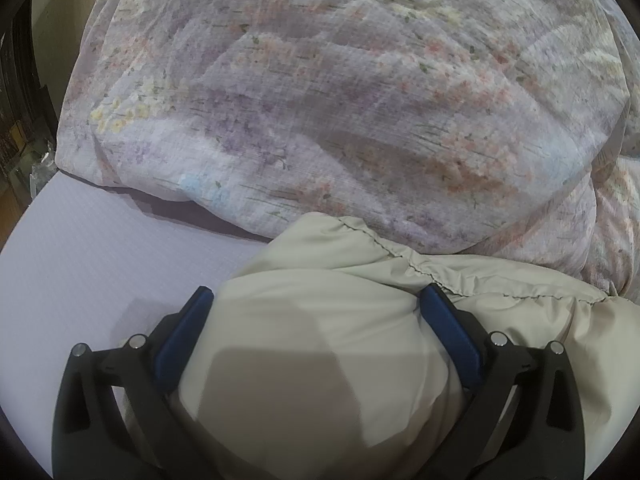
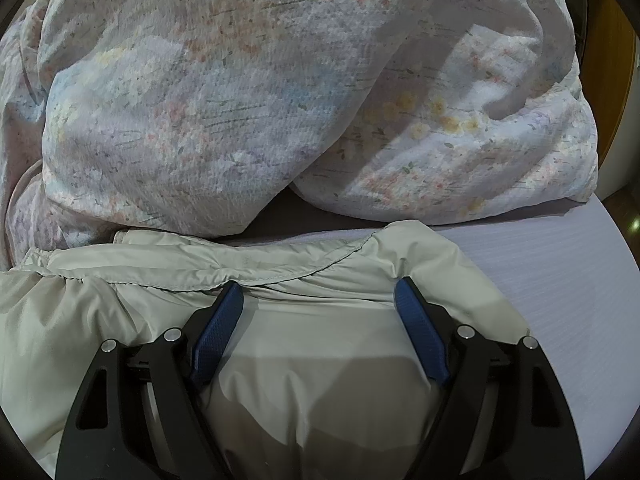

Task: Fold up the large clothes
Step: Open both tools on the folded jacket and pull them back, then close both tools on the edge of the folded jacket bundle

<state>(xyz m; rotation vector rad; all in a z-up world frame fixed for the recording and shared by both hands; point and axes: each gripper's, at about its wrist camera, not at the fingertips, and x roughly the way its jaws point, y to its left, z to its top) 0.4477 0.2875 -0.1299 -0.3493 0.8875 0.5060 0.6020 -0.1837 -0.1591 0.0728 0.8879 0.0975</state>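
A beige puffy jacket (image 1: pixel 360 320) lies on a pale lilac bed sheet (image 1: pixel 80 260). In the left wrist view my left gripper (image 1: pixel 316 296) is open, its blue pads straddling the jacket's left end just short of a stitched seam. In the right wrist view the same jacket (image 2: pixel 312 360) fills the lower half, and my right gripper (image 2: pixel 320 290) is open with its blue pads astride the jacket's right end, near a stitched hem. Neither gripper pinches the fabric.
A bulky floral quilt (image 1: pixel 340 100) is heaped just behind the jacket and also shows in the right wrist view (image 2: pixel 240 100). The bed sheet (image 2: pixel 560 280) lies bare to the right. Dark furniture (image 1: pixel 20 100) stands past the bed's left edge.
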